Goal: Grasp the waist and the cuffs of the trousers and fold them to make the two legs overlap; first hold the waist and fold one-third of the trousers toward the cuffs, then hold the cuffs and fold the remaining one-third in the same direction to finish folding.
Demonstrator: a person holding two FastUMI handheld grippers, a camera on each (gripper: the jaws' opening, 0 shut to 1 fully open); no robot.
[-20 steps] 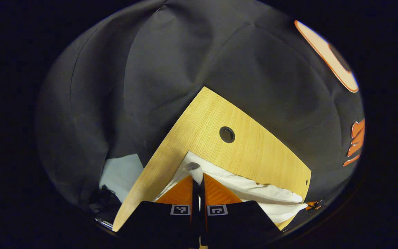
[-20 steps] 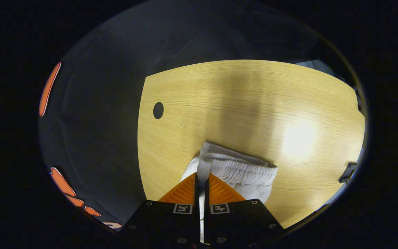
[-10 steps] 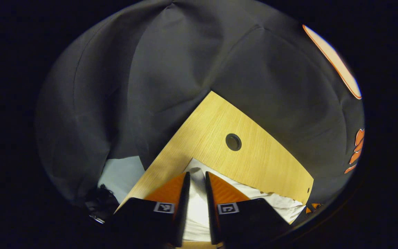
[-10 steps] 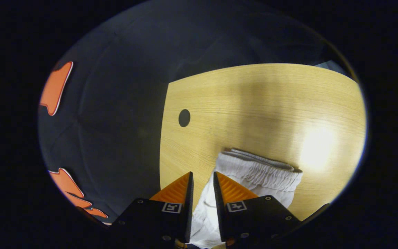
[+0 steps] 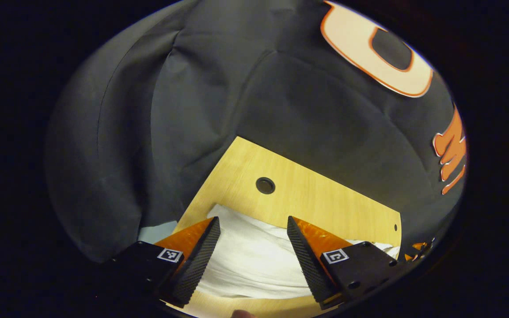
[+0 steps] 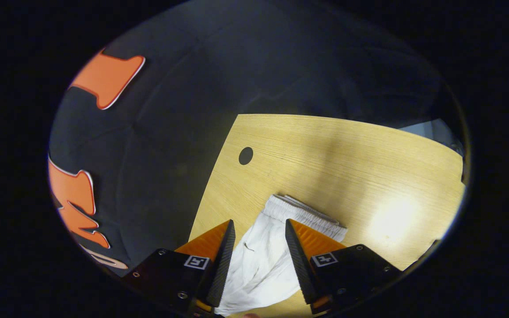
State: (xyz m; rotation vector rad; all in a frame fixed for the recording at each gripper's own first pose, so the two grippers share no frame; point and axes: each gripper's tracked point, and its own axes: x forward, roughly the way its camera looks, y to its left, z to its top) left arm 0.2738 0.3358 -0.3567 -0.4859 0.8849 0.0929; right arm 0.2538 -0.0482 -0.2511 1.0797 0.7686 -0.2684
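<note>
Between the fingers of your left gripper (image 5: 253, 240) lies white cloth of the trousers (image 5: 254, 260); the jaws stand wide apart and press on nothing. Your right gripper (image 6: 258, 243) is the same: jaws spread, the trousers (image 6: 263, 260) lying slack between them, gripped by neither finger.

Out from the right gripper, the elastic waist (image 6: 307, 214) lies flat on the bench (image 6: 347, 163), a layered edge showing just beyond it, so the cloth looks doubled there. Out from the left gripper, the cloth ends in a fairly straight far edge, close to a round hole (image 5: 265, 185) in the bench top, and runs off to the right along the bench (image 5: 325, 203). Beyond the bench hangs the booth's dark wall.

As for progress, the trousers lie on the bench in what looks like a layered stack, with both grippers let go. That suggests at least the leg-over-leg fold is down, and perhaps a waist fold too. The pictures do not show the cuffs or the whole garment, so you cannot tell from them which thirds are done. If a fold is left, you will need to take a fresh grip on the next edge.
</note>
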